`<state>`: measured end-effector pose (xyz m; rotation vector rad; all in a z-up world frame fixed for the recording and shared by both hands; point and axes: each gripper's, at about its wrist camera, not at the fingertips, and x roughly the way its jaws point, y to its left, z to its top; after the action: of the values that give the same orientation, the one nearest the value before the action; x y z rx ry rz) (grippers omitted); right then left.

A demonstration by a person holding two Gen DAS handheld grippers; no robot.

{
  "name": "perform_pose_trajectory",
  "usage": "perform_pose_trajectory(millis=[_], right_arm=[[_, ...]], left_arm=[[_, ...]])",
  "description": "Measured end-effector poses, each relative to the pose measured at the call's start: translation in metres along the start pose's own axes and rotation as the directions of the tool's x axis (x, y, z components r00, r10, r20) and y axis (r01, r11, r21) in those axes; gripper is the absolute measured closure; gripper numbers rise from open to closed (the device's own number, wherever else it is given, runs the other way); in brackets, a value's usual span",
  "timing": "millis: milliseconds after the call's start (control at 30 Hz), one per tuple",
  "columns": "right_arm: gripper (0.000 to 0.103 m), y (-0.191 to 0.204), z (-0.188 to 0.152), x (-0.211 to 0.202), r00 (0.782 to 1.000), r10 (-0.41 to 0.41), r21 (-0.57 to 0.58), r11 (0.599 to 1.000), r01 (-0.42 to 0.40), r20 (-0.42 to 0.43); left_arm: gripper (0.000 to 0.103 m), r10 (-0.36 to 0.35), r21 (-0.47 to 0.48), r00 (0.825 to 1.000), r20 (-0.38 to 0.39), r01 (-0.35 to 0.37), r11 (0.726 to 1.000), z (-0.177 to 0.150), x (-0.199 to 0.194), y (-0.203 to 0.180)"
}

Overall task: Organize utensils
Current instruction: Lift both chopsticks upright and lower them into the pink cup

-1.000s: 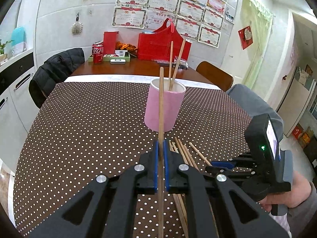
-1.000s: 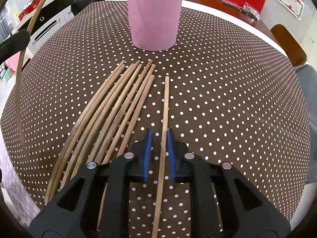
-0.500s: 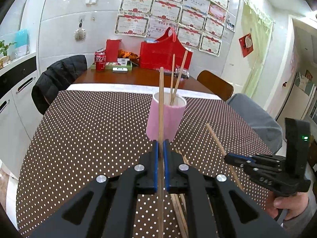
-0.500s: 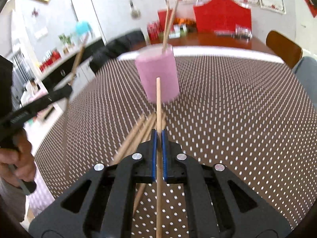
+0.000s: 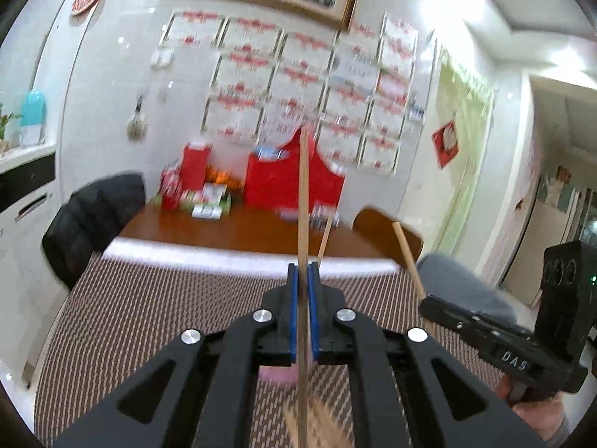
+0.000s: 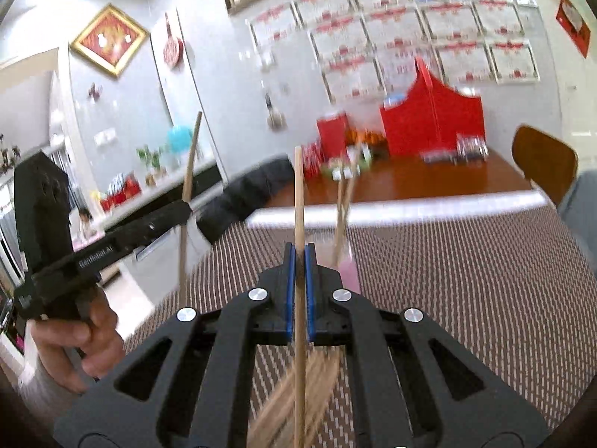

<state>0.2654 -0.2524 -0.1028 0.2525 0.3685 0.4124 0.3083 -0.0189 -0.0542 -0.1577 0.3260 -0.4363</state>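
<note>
One chopstick (image 5: 303, 201) sits clenched in my left gripper (image 5: 303, 280), tip pointing up and away; a second chopstick (image 6: 298, 201) is pinched the same way in my right gripper (image 6: 298, 257). Both sets of jaws are clamped tight on the wood, one stick apiece, gripped low on the shaft so each can tip into the holder. The pink cup (image 6: 349, 268) waits just beyond my right jaws, two sticks already standing in it. Loose chopsticks (image 6: 321, 380) lie blurred on the dotted bench (image 6: 466, 280) below, waiting their turn.
</note>
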Motion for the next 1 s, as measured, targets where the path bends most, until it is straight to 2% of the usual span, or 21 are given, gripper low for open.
perform_pose_trajectory(millis=[100,200,400,667,1000], right_arm=[[0.098,0.005,0.032,0.007,0.994,0.025,0.007,1.0,-0.026,0.106],[0.098,0.007,0.059,0.019,0.979,0.036,0.012,0.999,-0.039,0.2],[0.098,-0.006,0.086,0.06,0.946,0.001,0.043,0.999,-0.016,0.324],[0.098,-0.019,0.08,0.107,0.933,-0.058,0.041,0.998,0.047,0.354],[0.097,-0.025,0.05,0.133,0.955,-0.09,0.017,0.996,0.089,0.282]], left_arm=[[0.098,-0.041,-0.004,0.996,0.074,0.042,0.999,0.027,0.019,-0.002],[0.098,-0.062,-0.001,0.991,0.121,0.063,0.998,0.047,0.036,-0.003],[0.098,-0.074,0.037,0.981,0.177,0.069,0.997,0.056,0.073,-0.004],[0.098,-0.046,0.067,0.983,0.176,0.035,0.997,0.028,0.114,0.01],[0.098,-0.044,0.05,0.992,0.121,0.038,0.998,-0.001,0.136,0.026]])
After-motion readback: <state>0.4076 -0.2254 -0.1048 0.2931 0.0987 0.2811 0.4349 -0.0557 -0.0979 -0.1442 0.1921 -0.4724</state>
